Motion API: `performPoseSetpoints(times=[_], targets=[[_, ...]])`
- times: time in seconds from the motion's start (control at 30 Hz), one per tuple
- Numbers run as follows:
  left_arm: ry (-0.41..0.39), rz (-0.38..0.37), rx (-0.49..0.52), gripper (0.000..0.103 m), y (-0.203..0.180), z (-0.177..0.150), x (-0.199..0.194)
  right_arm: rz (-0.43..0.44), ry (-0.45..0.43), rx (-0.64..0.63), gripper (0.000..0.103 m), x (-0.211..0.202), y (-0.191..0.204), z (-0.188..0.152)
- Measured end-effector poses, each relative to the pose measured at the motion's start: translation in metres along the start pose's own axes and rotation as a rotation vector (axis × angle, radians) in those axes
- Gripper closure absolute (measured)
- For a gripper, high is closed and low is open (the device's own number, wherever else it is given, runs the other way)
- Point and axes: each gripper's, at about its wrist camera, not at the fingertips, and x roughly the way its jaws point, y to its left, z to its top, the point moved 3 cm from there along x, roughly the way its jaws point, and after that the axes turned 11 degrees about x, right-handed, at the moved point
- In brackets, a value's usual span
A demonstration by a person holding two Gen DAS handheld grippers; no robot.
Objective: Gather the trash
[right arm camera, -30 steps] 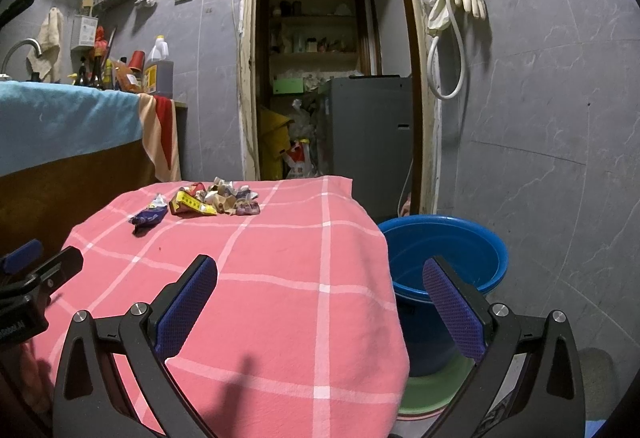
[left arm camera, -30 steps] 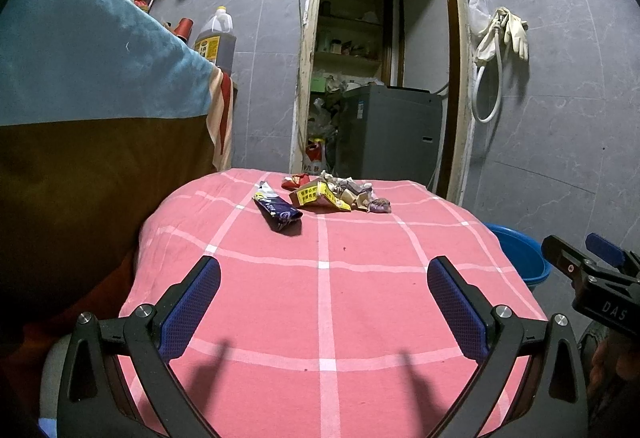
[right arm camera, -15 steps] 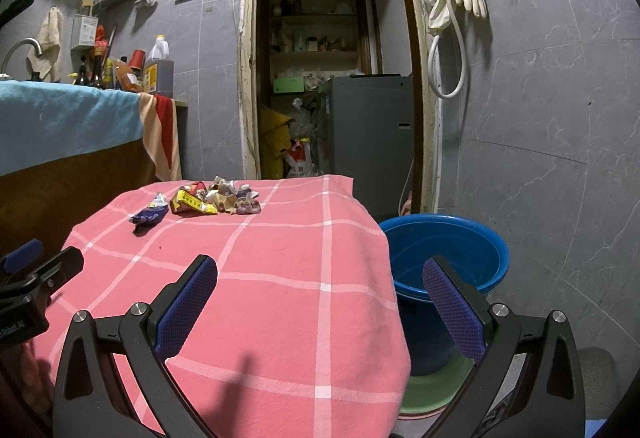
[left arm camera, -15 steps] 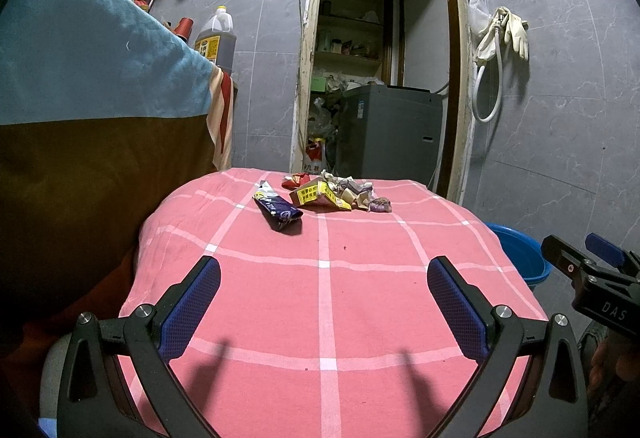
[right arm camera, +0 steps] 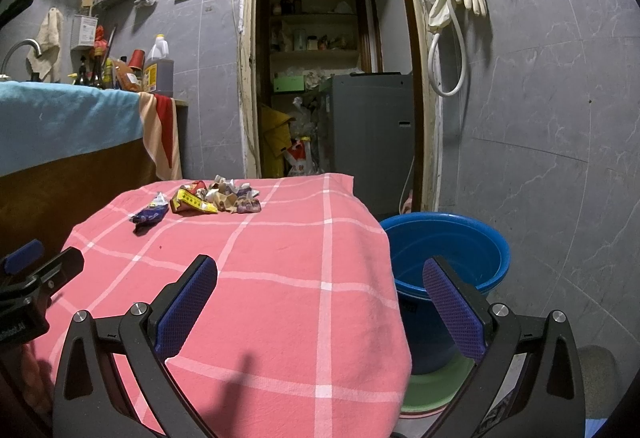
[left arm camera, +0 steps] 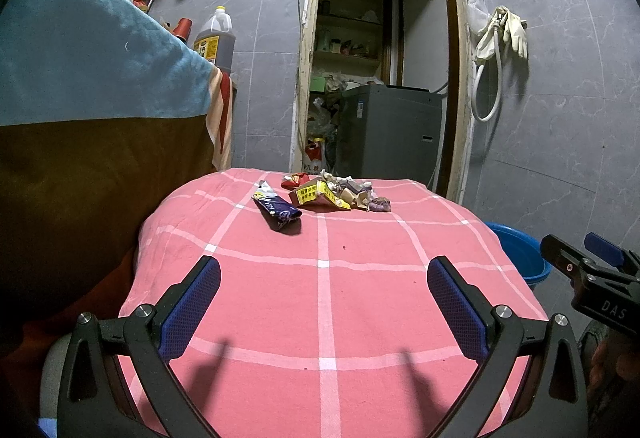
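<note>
Hovering wide open and empty over the near worktop (left arm camera: 320, 298), the left claw (left arm camera: 323, 292) faced a dark wrapper (left arm camera: 276, 209) and the trash pile (left arm camera: 334, 193) at the far end; the right claw (right arm camera: 320, 292), equally spread and empty, neared the blue bucket (right arm camera: 452, 242).

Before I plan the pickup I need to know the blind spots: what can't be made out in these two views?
- Blue bucket: its bottom is hidden by its own wall in the right wrist view; the pink tablecloth covers most of it in the left.
- Wrapper pile: too small and overlapped to count pieces in either view.
- Dark blue wrapper: its print is too small to read.
</note>
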Motion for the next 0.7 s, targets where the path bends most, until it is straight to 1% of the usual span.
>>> performPoseSetpoints(times=[0.7], targets=[[0.001, 0.000, 0.001, 0.002, 0.0001, 0.0005, 0.0002, 0.000, 0.003, 0.002, 0.000, 0.0010, 0.0002, -0.0010]])
